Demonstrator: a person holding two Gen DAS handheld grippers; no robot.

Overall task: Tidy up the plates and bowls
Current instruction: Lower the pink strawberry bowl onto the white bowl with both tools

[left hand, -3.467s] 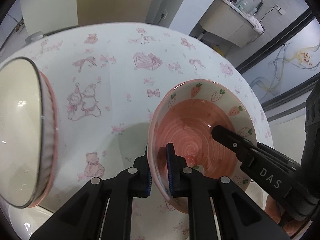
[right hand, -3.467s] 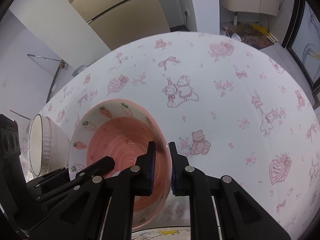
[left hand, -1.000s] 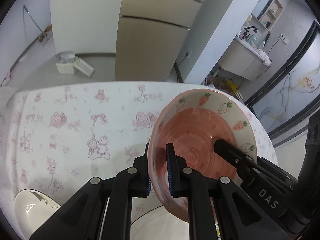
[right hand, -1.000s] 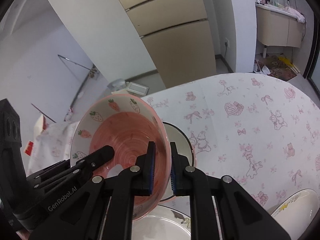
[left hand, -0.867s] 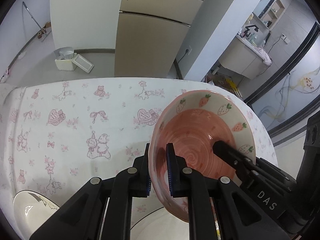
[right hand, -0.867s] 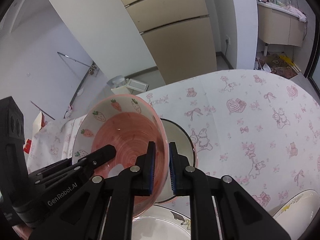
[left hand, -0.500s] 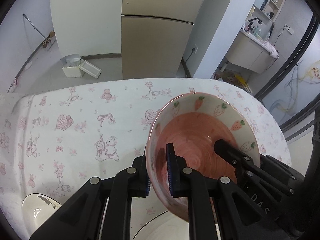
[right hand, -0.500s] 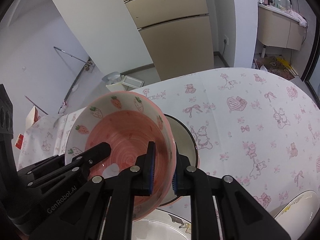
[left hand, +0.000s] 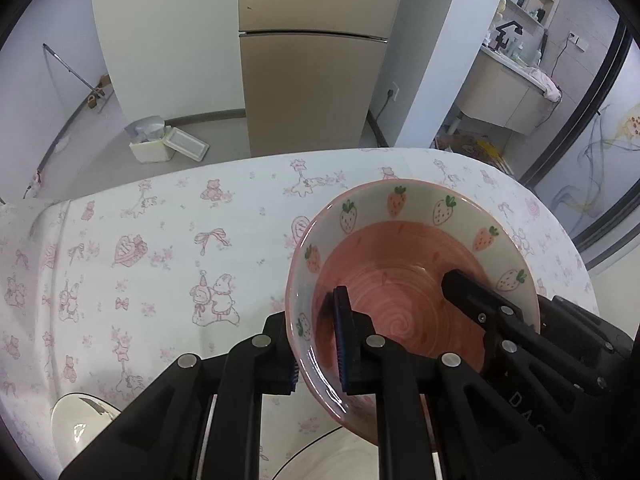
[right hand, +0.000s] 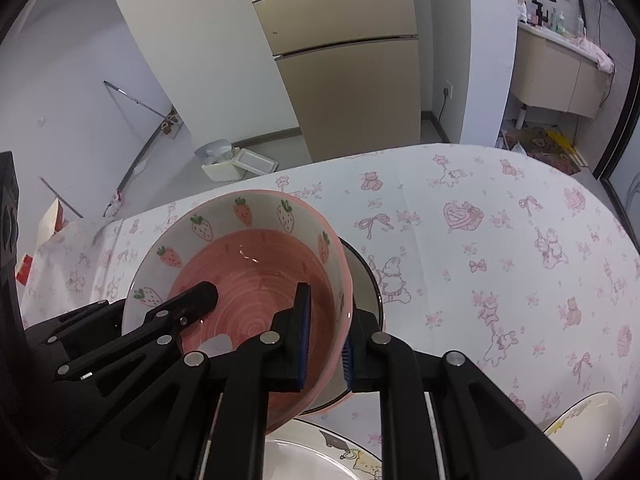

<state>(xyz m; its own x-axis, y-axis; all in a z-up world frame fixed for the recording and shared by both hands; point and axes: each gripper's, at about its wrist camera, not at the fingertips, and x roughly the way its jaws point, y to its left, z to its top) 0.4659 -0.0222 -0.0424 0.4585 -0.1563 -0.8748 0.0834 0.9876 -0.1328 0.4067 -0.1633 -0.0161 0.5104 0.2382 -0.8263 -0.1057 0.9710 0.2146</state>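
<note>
Strawberry bowl (left hand: 408,280), rim pinched by left gripper (left hand: 316,344) and right gripper (right hand: 326,340), has risen off the tablecloth (left hand: 160,248), ready for stacking.

occluded: black-rimmed bowl (right hand: 366,280) behind strawberry bowl (right hand: 240,264) | cropped: cartoon plate (right hand: 320,460)

Each camera sits just behind its own fingers and looks forward and down along them, very near the strawberry bowl (left hand: 412,280). The left view sees the bowl at its right side, the right view at its left. Both share the bowl, the tabletop (right hand: 500,248) and the beige cabinet (left hand: 312,60) behind.
</note>
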